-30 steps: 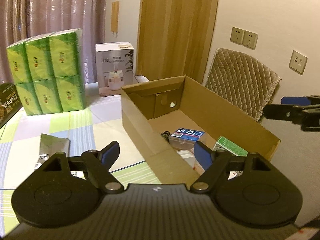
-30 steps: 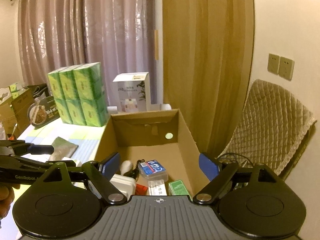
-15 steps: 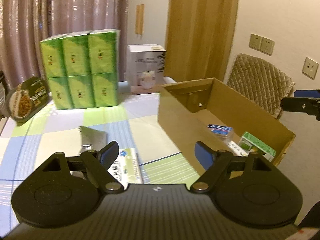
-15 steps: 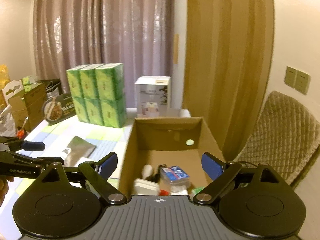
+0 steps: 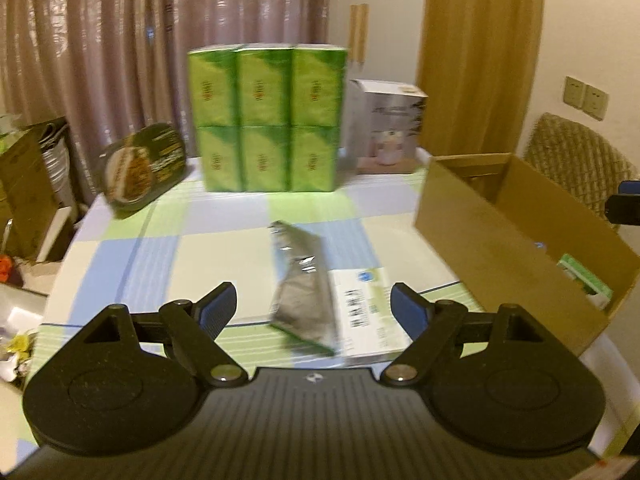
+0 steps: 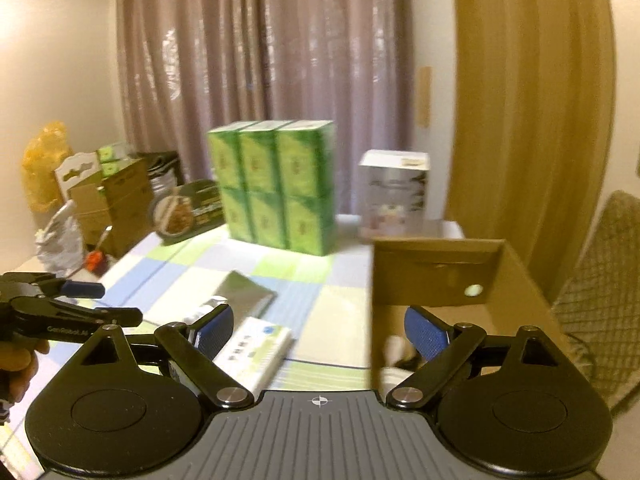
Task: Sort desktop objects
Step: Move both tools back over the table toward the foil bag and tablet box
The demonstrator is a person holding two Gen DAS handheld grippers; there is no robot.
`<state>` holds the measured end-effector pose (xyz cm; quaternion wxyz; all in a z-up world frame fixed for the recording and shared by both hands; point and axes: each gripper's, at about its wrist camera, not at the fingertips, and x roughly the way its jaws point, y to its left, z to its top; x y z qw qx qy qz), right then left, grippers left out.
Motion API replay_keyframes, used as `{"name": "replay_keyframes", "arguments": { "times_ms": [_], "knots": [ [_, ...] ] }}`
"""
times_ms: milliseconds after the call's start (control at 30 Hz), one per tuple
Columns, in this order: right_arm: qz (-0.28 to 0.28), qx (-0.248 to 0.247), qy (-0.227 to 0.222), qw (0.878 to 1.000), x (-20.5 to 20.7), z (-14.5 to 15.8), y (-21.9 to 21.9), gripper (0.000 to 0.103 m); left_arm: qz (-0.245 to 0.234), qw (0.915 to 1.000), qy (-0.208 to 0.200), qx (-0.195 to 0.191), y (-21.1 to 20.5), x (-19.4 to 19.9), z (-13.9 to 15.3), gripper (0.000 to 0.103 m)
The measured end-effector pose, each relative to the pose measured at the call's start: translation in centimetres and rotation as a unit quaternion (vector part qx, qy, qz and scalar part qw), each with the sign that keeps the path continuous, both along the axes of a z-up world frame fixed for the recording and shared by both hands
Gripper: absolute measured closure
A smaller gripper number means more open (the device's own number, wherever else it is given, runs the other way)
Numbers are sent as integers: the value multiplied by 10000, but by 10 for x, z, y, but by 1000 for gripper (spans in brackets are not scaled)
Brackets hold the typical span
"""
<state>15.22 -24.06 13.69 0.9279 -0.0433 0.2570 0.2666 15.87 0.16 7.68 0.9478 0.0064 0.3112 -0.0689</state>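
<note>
Left wrist: left gripper (image 5: 312, 304) wide, empty, over the crinkled silver foil pouch (image 5: 300, 280) overlapping the flat white printed packet (image 5: 366, 312) beside the brown cardboard box (image 5: 480, 240). Best pinch the pouch's free edge.

Right wrist: right gripper (image 6: 318, 330) has just been opening, nothing between; keep clear of box wall.

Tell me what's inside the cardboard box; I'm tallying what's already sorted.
The left wrist view shows a green-and-white packet in the cardboard box; the right wrist view shows blurred white items. The box's near wall hides the rest.
</note>
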Motion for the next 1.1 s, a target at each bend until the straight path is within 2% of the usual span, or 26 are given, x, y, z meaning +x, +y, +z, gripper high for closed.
{"name": "replay_keyframes", "arguments": {
  "times_ms": [233, 433, 733, 833, 1100],
  "knots": [
    [388, -16, 231, 9990, 3, -24, 46, 13, 96, 9996, 127, 224, 36, -2, -10, 22],
    [524, -96, 541, 9971, 11, -56, 72, 13, -108, 9991, 277, 312, 40, 5, -23, 22],
    [375, -91, 1236, 9916, 44, -110, 82, 13, -440, 9966, 643, 276, 45, 34, -50, 22],
    [276, -25, 1466, 9888, 58, -125, 84, 13, -415, 9958, 763, 278, 47, 46, -57, 22],
    [253, -91, 1656, 9858, 87, -152, 99, 13, -372, 9945, 928, 312, 50, 75, -72, 22]
  ]
}}
